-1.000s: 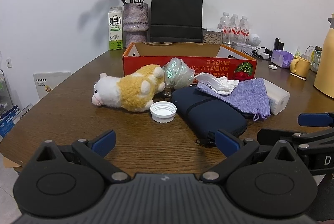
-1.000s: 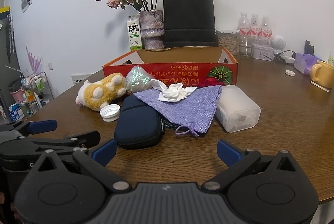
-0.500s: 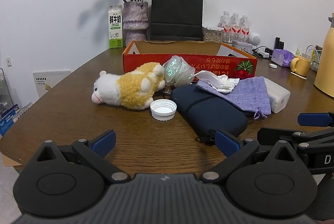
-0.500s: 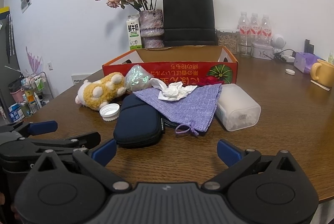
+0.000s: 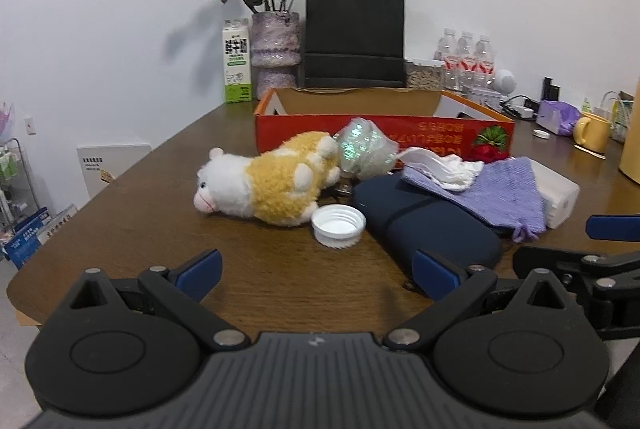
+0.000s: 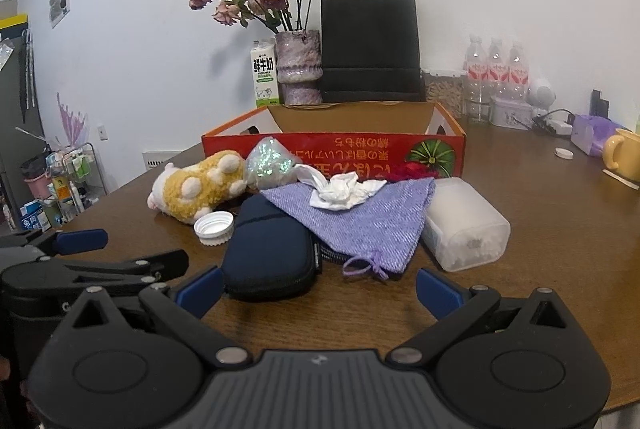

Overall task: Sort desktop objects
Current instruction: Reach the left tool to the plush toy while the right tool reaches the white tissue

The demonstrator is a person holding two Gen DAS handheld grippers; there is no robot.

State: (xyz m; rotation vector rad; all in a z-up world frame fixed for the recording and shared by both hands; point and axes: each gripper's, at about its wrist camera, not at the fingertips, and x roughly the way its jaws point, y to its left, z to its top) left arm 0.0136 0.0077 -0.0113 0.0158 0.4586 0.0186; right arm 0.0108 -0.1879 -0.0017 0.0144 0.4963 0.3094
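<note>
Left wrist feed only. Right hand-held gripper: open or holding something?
Observer: Open and empty. The right hand-held gripper has both fingertips apart, just short of the navy zip case.
Operator: White thing behind the purple pouch?
Observer: A translucent plastic box lying flat. Its near end is fully exposed beside the purple drawstring pouch. The contents are white, too blurred to name.
</note>
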